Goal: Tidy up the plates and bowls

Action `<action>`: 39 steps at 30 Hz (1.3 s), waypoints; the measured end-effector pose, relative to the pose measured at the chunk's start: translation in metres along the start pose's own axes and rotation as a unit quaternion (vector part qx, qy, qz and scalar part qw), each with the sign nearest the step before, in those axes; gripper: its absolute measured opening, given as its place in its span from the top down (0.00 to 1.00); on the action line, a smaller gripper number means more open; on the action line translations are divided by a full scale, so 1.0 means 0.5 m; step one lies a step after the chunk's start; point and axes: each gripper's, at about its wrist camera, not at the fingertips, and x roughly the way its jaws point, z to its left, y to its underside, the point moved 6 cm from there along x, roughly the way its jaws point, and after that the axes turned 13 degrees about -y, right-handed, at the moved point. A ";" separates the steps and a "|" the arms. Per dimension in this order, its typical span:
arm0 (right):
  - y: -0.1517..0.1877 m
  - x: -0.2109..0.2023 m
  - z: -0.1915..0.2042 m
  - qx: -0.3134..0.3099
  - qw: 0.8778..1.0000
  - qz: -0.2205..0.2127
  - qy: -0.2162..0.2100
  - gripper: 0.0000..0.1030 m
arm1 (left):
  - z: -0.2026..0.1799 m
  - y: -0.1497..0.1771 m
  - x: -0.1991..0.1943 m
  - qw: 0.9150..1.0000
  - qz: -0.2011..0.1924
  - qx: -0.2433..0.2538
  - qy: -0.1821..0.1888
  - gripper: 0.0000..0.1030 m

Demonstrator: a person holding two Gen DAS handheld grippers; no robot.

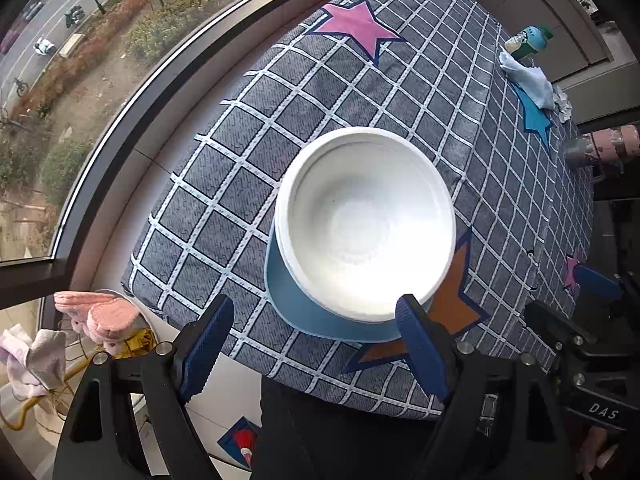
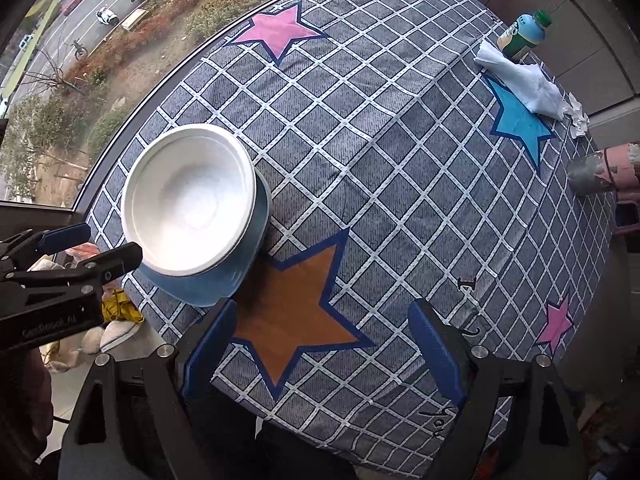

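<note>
A white bowl (image 1: 364, 224) (image 2: 188, 200) sits upright inside a blue plate (image 1: 316, 316) (image 2: 224, 284) on the checked tablecloth (image 1: 400, 92) (image 2: 380, 160). My left gripper (image 1: 314, 344) points down over the near rim of the stack, open, its blue pads apart and touching nothing. In the right wrist view the left gripper (image 2: 112, 242) shows beside the bowl's left rim. My right gripper (image 2: 324, 348) hangs open over the orange star (image 2: 296, 320), to the right of the stack, with nothing between its fingers.
A green-capped bottle (image 2: 524, 36), a pale blue cloth (image 2: 520, 80) and a pink-and-grey cylinder (image 2: 600, 172) lie along the table's far right. A window (image 1: 80, 80) runs along the left table edge. Pink slippers (image 1: 100, 312) sit on a stand below the near-left corner.
</note>
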 end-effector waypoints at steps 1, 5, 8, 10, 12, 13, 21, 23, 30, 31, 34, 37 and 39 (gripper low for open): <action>0.000 0.000 -0.001 0.000 1.000 0.001 0.000 0.15 | 0.001 0.000 -0.002 1.000 -0.005 0.000 0.000 0.17; 0.002 0.000 -0.004 -0.002 1.000 0.002 0.001 0.15 | -0.001 -0.001 -0.020 0.999 -0.029 -0.012 0.022 0.17; 0.002 -0.001 -0.004 -0.004 1.000 0.001 0.001 0.15 | -0.006 0.002 -0.012 0.999 -0.004 -0.006 0.036 0.16; 0.002 -0.002 -0.004 -0.004 1.000 0.000 0.001 0.15 | -0.005 0.004 -0.009 1.000 -0.006 0.002 0.012 0.16; 0.002 -0.001 -0.005 -0.004 1.000 0.000 0.001 0.15 | -0.002 0.006 -0.007 1.000 -0.008 0.006 -0.005 0.16; 0.002 -0.001 -0.005 -0.004 1.000 0.000 0.001 0.15 | -0.001 0.007 -0.006 1.000 -0.006 0.006 0.001 0.16; 0.000 0.000 -0.007 -0.002 1.000 0.001 -0.001 0.15 | -0.010 0.012 -0.001 1.000 -0.004 0.026 -0.016 0.16; 0.000 0.001 -0.008 -0.001 1.000 0.001 -0.001 0.15 | -0.014 0.009 -0.007 0.999 -0.010 0.031 -0.020 0.16; 0.000 0.004 -0.013 0.004 1.000 0.003 -0.003 0.15 | -0.020 0.003 -0.003 0.999 -0.006 0.037 -0.021 0.16; 0.001 0.004 -0.014 0.005 1.000 0.003 -0.003 0.15 | -0.022 0.003 -0.003 0.999 -0.006 0.038 -0.020 0.16; 0.001 0.005 -0.015 0.006 1.000 0.003 -0.004 0.15 | -0.028 0.004 -0.004 0.999 -0.005 0.041 -0.017 0.16; 0.001 0.005 -0.015 0.006 1.000 0.003 -0.004 0.15 | -0.031 0.004 -0.003 0.999 -0.003 0.042 -0.013 0.16; 0.001 0.005 -0.016 0.007 1.000 0.003 -0.004 0.15 | -0.034 0.005 -0.004 0.999 -0.003 0.044 -0.009 0.16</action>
